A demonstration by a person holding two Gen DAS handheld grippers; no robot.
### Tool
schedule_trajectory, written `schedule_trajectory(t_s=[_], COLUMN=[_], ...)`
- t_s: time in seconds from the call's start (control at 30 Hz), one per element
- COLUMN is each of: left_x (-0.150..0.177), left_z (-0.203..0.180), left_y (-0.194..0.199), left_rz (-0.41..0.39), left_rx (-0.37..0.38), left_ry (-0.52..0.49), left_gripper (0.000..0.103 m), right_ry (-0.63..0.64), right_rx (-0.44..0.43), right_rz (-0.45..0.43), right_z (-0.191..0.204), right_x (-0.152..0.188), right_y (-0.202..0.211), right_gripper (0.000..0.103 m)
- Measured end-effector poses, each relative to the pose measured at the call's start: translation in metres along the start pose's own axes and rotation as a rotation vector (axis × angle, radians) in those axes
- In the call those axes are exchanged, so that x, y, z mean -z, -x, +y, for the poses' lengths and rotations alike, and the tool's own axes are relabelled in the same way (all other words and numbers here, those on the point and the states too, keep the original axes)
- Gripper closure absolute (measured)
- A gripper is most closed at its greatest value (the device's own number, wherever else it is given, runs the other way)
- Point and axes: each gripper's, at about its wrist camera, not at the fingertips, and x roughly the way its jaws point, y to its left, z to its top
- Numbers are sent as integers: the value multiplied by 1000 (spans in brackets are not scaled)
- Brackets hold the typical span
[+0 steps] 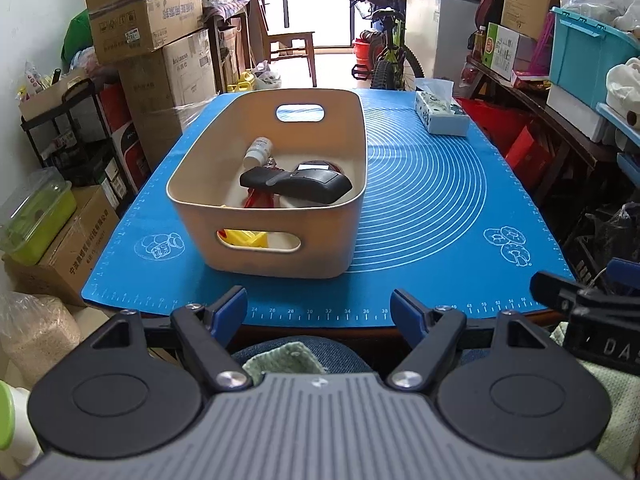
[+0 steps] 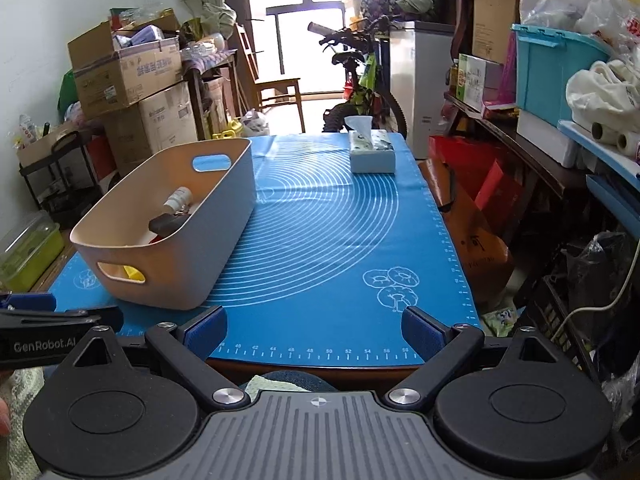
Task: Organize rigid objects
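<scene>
A: Nearest first. What is hidden or cut off?

B: At six o'clock in both views each gripper's own grey body fills the bottom. Behind it a bit of a person's lap (image 1: 304, 354) shows, blue cloth with a green rag on it, mostly covered. The right gripper (image 2: 316, 330) shows in the left view only as a black piece cut off by the edge at four o'clock. In the right view the left gripper (image 1: 319, 308) is cut off likewise at nine o'clock.

A: And the bin?

B: The bin (image 1: 256, 240) stands on the blue mat (image 1: 420, 208), at twelve o'clock from the left gripper and at ten o'clock from the right one. Its near wall hides most of what lies inside. A black remote-like thing (image 1: 296, 186) lies on top. A white bottle (image 1: 258, 148) lies behind it at eleven o'clock. Something red (image 1: 258, 200) shows under the black thing, and I cannot tell what it is. A yellow thing (image 1: 244, 238) shows only through the near handle slot.

A: What else is around?

B: A tissue box (image 2: 372, 150) sits at the mat's far end, at one o'clock, well apart from the bin. Beyond the table stand a bicycle (image 2: 360, 84), a chair (image 1: 288, 46) and stacked cartons (image 1: 148, 20) at ten o'clock. The window glare washes out what lies farther off.

A: The grippers?

B: Both stand wide apart and empty, with blue pads bare. They hang off the mat's near edge, touching nothing.
</scene>
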Motion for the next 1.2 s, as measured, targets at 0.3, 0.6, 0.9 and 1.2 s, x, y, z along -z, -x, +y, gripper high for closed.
schedule_trajectory(t_s=[0.3,0.6,0.9,1.2], left_x=[0,0,0,1], left_z=[5,4,4,5], left_y=[-5,-6,-5,-4], left_rz=[19,23,15,10], left_rx=[2,-6,-11,-10], left_ry=[26,20,16,18], left_gripper=[24,24,24,24], right_ry=[16,17,13,14], right_rx=[6,15,24,30], right_rz=[-9,-6,-10,-13], right_z=[1,4,3,4], right_x=[1,3,3,4], right_y=[0,-1,-1,0], right_gripper=[9,9,9,9])
